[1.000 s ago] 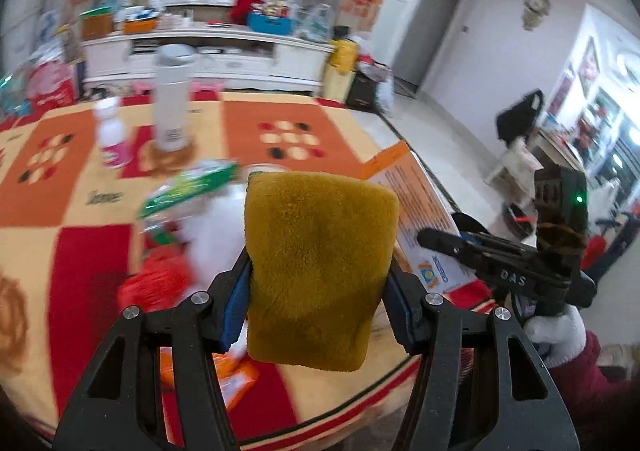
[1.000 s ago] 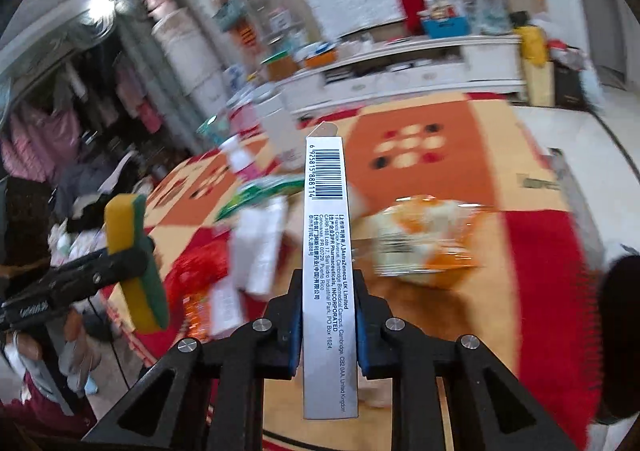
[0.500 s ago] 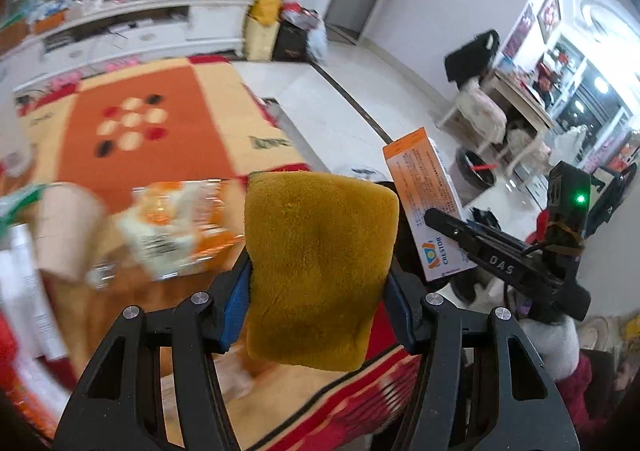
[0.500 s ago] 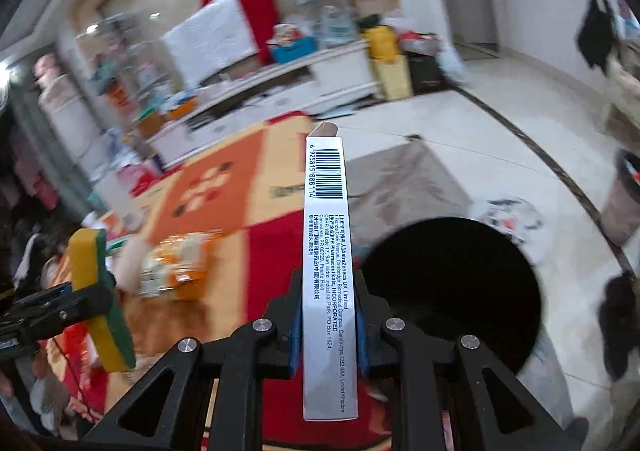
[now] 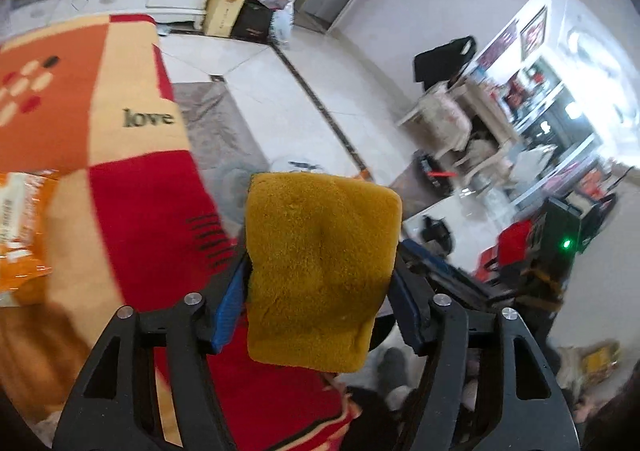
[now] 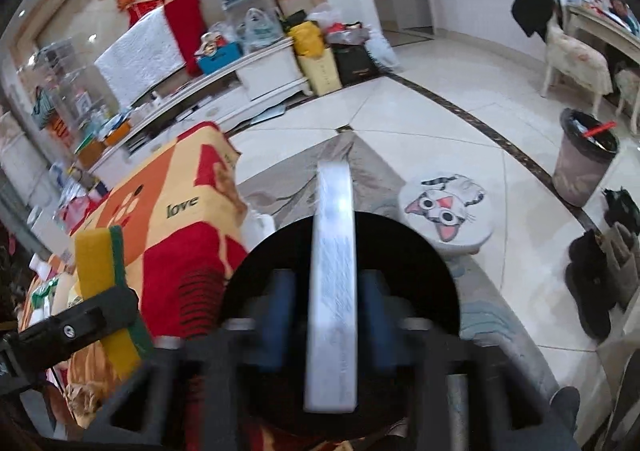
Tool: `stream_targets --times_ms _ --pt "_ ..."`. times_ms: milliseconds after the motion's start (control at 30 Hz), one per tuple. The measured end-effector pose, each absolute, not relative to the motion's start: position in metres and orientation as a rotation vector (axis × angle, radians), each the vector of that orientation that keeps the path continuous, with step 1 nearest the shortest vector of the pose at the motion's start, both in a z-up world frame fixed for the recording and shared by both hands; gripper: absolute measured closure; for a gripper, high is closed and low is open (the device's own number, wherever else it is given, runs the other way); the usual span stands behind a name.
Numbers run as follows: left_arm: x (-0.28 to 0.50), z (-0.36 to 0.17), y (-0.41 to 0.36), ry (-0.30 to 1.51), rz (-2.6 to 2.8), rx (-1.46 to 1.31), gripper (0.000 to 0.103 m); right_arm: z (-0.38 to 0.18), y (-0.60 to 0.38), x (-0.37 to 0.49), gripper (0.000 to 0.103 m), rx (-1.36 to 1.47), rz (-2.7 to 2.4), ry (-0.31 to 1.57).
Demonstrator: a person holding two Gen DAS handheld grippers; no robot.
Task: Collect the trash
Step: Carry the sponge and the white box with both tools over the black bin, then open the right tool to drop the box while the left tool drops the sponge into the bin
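Observation:
My left gripper [image 5: 320, 283] is shut on a yellow sponge [image 5: 320, 263] with a green backing, held past the table's right edge; it also shows in the right wrist view [image 6: 100, 279]. In the right wrist view, my right gripper [image 6: 330, 291] has its fingers spread apart beside a white carton [image 6: 332, 283]. The carton is blurred and stands clear of the blue pads, right over a black round bin [image 6: 344, 315] beside the table. An orange snack bag [image 5: 20, 235] lies on the tablecloth [image 5: 132, 211] at the left.
The table's cloth-covered edge runs beside the bin. A round cat-face stool [image 6: 444, 215] stands right of the bin. A second trash bin [image 6: 584, 159] stands at the far right. Slippers [image 6: 596, 283] lie on the tiled floor. A white cabinet [image 6: 224, 87] lines the back wall.
Both grippers swung right, off the table toward the black bin. The right gripper's fingers have opened and the carton, held firmly before, now looks blurred and loose between them.

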State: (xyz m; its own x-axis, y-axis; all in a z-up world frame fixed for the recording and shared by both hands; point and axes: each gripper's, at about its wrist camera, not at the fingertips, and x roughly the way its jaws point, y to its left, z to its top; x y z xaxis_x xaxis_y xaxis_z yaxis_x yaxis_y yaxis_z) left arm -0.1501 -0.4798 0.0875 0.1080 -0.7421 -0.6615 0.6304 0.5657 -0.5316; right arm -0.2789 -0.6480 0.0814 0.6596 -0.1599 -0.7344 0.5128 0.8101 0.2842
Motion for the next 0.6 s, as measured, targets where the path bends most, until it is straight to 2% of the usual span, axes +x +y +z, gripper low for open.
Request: stream_targets --times_ms 67,233,333,600 --pt "-0.149 0.087 -0.479 1.071 -1.005 -0.138 0.037 0.082 -0.648 -0.282 0.034 0.508 -0.412 0.743" --pt "-0.153 0.090 -0.472 1.067 -0.994 -0.122 0.037 0.077 -0.643 -0.278 0.034 0.521 -0.393 0.764" --pt "-0.154 0.092 -0.470 1.067 -1.016 -0.147 0.029 0.075 -0.637 -0.276 0.034 0.521 -0.391 0.767" --pt "-0.154 0.093 -0.472 1.067 -1.026 -0.167 0.028 0.087 -0.640 -0.290 0.034 0.489 -0.451 0.745"
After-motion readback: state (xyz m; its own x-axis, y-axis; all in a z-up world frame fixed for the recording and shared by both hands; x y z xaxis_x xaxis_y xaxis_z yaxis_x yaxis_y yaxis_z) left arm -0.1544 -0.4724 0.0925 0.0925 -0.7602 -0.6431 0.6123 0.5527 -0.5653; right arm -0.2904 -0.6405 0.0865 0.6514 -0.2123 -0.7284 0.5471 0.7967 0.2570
